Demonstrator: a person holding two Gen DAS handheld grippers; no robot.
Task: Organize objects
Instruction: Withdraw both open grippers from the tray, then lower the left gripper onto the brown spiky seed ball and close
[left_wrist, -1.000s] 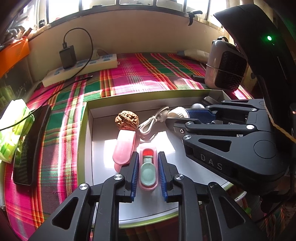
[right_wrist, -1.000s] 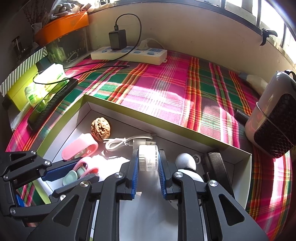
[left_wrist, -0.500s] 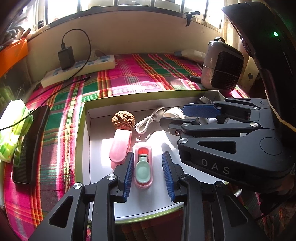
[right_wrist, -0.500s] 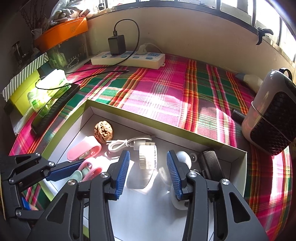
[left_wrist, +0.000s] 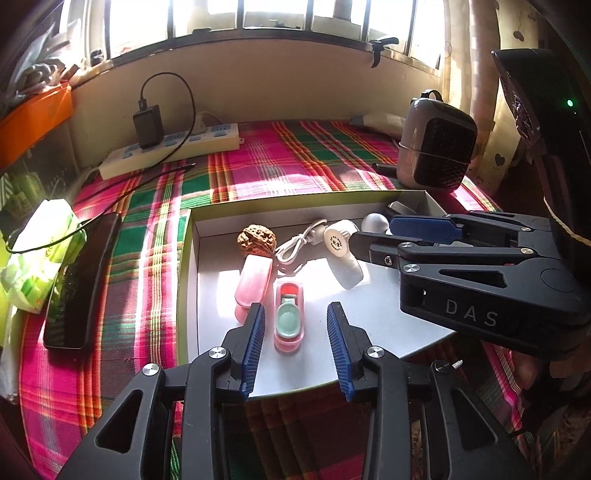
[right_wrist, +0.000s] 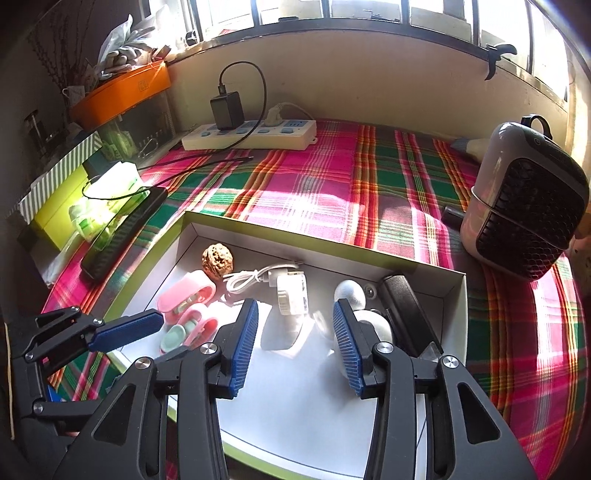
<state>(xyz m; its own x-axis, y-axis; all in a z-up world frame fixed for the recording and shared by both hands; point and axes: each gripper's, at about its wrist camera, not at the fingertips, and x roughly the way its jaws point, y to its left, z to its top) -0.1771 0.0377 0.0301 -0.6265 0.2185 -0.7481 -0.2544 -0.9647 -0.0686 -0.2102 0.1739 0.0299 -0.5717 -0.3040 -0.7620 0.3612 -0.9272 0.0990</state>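
A shallow white box with a green rim (left_wrist: 184, 258) (right_wrist: 258, 223) lies on the plaid cloth. In it are a walnut (left_wrist: 257, 240) (right_wrist: 217, 259), a white cable (left_wrist: 295, 245) (right_wrist: 247, 276), a pink case (left_wrist: 253, 278) (right_wrist: 186, 293), a pink holder with a teal piece (left_wrist: 289, 314) (right_wrist: 186, 330), a white cylinder (left_wrist: 341, 251) (right_wrist: 291, 295), a grey ball (right_wrist: 349, 291) and a black bar (right_wrist: 406, 314). My left gripper (left_wrist: 295, 334) is open, just short of the pink holder. My right gripper (right_wrist: 295, 339) is open above the white cylinder's near end.
A power strip with a black charger (left_wrist: 173, 147) (right_wrist: 251, 134) lies at the back. A small heater (left_wrist: 436, 147) (right_wrist: 524, 206) stands at the right. A black phone (left_wrist: 81, 280) (right_wrist: 123, 232) and a green packet (left_wrist: 40, 251) lie to the left of the box.
Both grippers opened and drew back. The left let go of the pink holder, the right let go of the white cylinder; both now rest in the box.
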